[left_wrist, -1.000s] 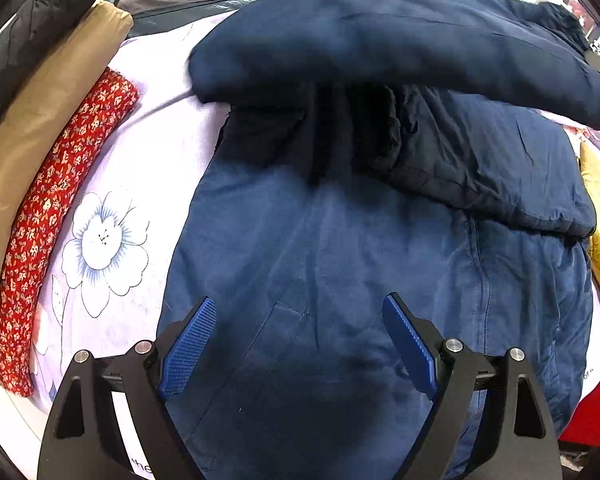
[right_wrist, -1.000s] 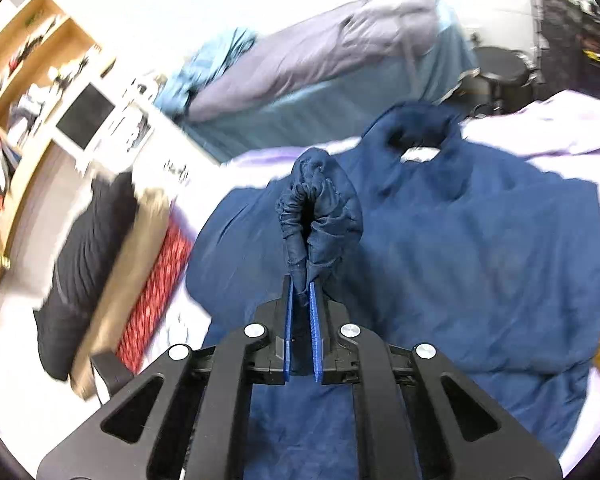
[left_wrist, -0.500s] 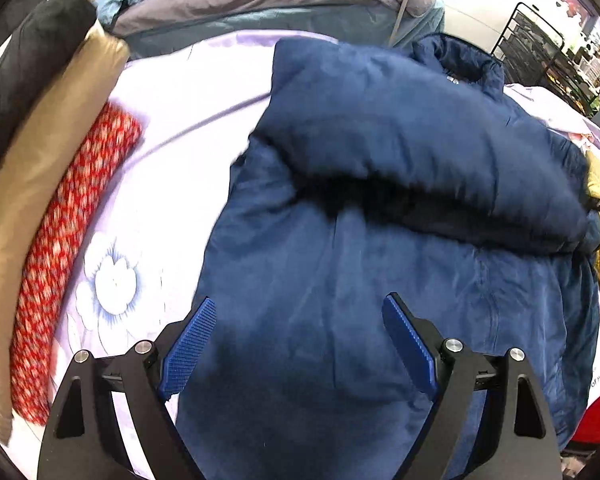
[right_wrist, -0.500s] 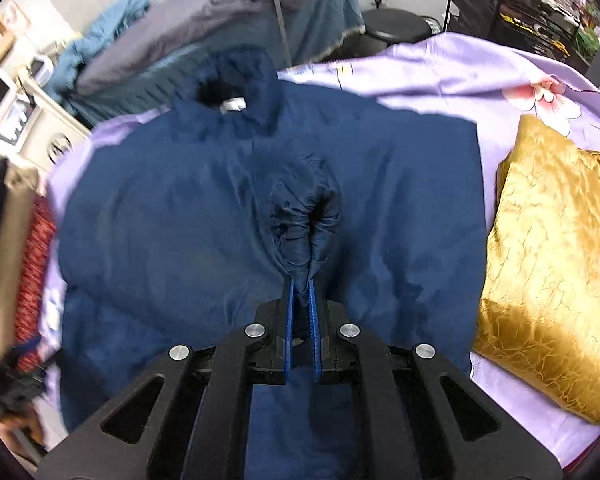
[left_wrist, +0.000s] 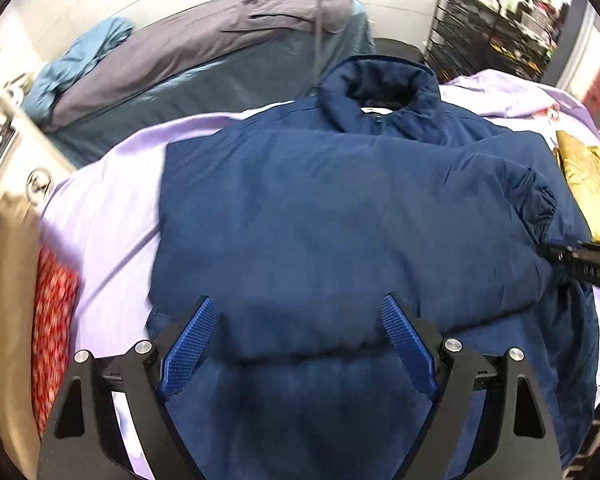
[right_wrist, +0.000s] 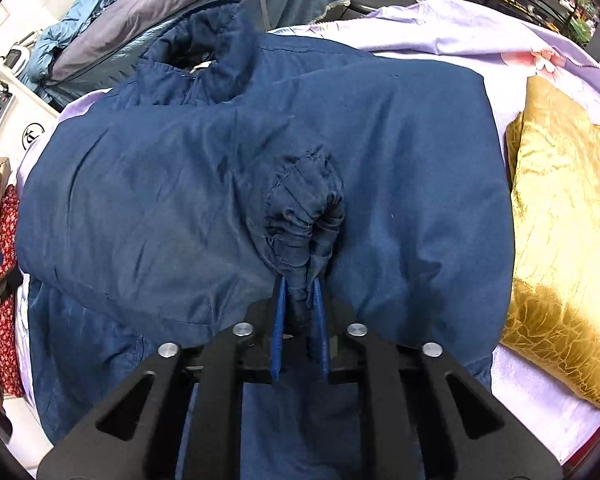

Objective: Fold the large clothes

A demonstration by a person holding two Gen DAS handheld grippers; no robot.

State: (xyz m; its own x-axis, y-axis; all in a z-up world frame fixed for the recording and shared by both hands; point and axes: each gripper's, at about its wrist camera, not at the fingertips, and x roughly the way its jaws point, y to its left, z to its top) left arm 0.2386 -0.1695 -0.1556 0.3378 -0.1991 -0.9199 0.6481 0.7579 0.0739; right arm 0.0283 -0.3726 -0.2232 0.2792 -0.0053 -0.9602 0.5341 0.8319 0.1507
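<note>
A large navy padded jacket (left_wrist: 300, 208) lies front up on the lilac bed sheet (left_wrist: 112, 200), collar (left_wrist: 376, 80) at the far end. One sleeve is folded across its chest. My right gripper (right_wrist: 298, 296) points down at the gathered sleeve cuff (right_wrist: 304, 204); its jaws are opening a little, and cuff fabric still fills the narrow gap between the blue pads. In the left wrist view the cuff (left_wrist: 536, 200) lies at the right with the right gripper's black body (left_wrist: 580, 260) beside it. My left gripper (left_wrist: 296, 320) hovers open over the folded sleeve's lower edge, holding nothing.
A gold satin cloth (right_wrist: 560, 240) lies right of the jacket. Red floral cloth (left_wrist: 52, 320) and a tan roll (left_wrist: 8, 320) line the left edge. Grey and blue garments (left_wrist: 220, 40) pile up behind the bed, with a wire rack (left_wrist: 480, 20) at the back right.
The right gripper came down with the cuff and laid the sleeve across the jacket's chest; its pads have parted slightly. The left gripper swung sideways, still open, so the collar now shows.
</note>
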